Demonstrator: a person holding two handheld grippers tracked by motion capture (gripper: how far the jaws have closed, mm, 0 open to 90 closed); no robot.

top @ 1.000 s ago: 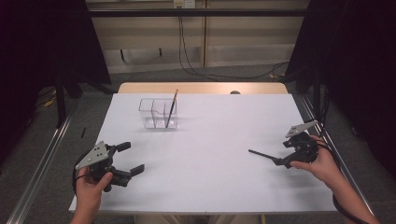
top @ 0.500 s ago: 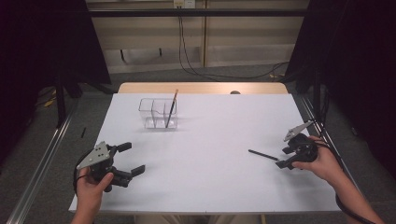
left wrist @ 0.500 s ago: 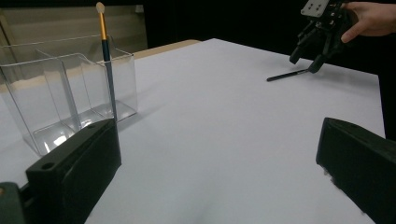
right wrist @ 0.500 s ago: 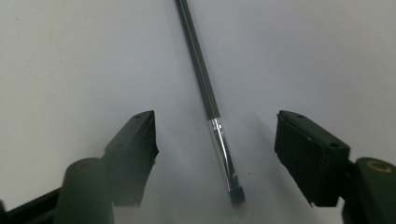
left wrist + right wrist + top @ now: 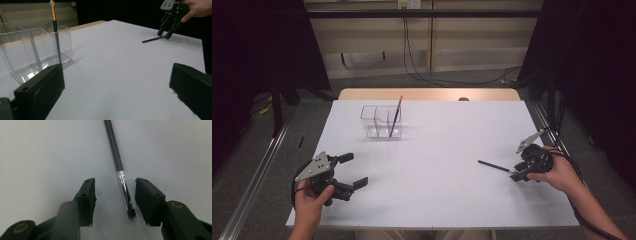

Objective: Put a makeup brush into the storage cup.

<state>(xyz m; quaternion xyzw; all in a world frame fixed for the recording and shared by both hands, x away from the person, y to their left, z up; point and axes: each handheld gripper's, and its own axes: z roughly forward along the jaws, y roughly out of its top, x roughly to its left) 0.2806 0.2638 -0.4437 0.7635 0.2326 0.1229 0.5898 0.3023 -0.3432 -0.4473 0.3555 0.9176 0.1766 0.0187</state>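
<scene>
Overhead, white table (image 5: pixel 432 150), dark curtains (image 5: pixel 257 50), grey floor (image 5: pixel 362 82)

Even overhead light falls on the white table (image 5: pixel 437 165), which reads bright and slightly bluish, while the room around the table sinks into near black. Shadows on the table are soft and short. In the right gripper view the brush (image 5: pixel 120 170) lies sharp, its silver band catching a small glare, and a near jaw part blurs grey. The left gripper view's jaws are soft.
</scene>
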